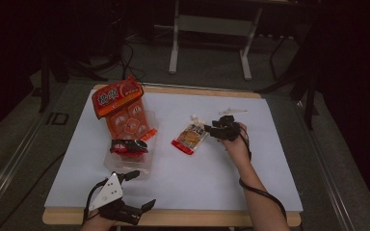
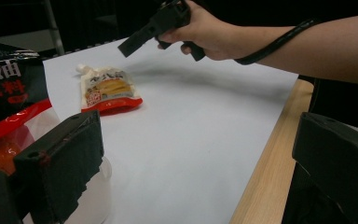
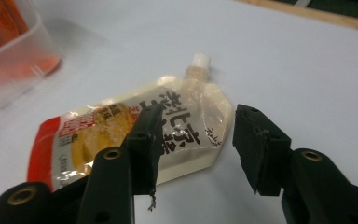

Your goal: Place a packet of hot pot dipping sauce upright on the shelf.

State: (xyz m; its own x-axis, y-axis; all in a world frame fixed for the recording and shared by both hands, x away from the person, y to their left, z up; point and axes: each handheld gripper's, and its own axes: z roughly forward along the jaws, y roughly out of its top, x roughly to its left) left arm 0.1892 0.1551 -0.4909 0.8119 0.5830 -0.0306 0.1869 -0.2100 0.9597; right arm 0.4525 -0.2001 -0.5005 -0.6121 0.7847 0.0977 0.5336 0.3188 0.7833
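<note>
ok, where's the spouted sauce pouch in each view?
High view: the spouted sauce pouch lies mid-table on the white sheet, just left of the right claw.
Left gripper view: upper left, below the person's other hand.
Right gripper view: centre, lying flat just beyond the open jaws.
Shared landmark: the clear plastic tub.

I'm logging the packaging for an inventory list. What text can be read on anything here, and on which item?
"油" and "底料": black and red packet in the clear tub, left gripper view; its top line is cut off.
Spouted pouch under the open right tongs: bold black characters, too blurred to read.
Orange bag: two large white characters, too small to read.
</note>
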